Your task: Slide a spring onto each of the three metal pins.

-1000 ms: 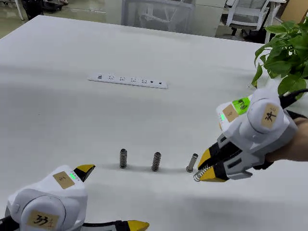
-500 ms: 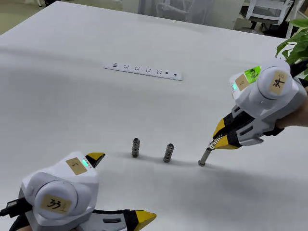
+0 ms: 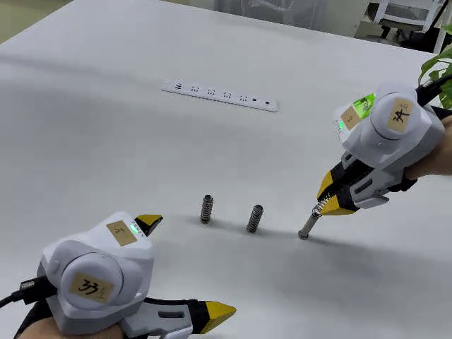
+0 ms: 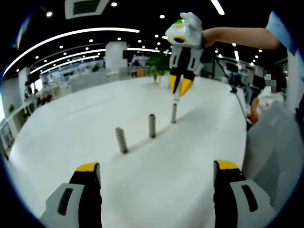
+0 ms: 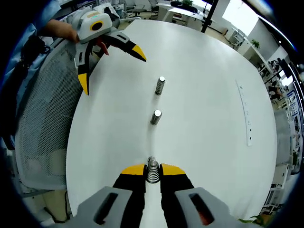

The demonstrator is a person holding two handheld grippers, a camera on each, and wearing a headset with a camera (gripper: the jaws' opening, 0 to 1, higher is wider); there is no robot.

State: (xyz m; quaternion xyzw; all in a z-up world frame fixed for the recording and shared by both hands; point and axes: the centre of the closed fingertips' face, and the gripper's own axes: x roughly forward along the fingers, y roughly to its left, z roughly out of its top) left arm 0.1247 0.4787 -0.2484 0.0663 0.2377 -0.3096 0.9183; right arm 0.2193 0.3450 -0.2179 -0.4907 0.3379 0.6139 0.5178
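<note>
my right gripper (image 3: 330, 201) has its jaws clamped on a small coiled steel spring (image 3: 319, 207), its lower end at the top of the bare third pin (image 3: 308, 226) on the white desk (image 3: 106, 127). the other two pins (image 3: 206, 209) wear springs. my left gripper (image 3: 185, 268) has its jaws wide apart.

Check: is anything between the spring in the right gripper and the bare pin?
Nothing visible. The right gripper, shut on the spring, holds it right at the top of the bare pin. The two sprung pins stand off to one side, and the open left gripper is well clear.
</note>
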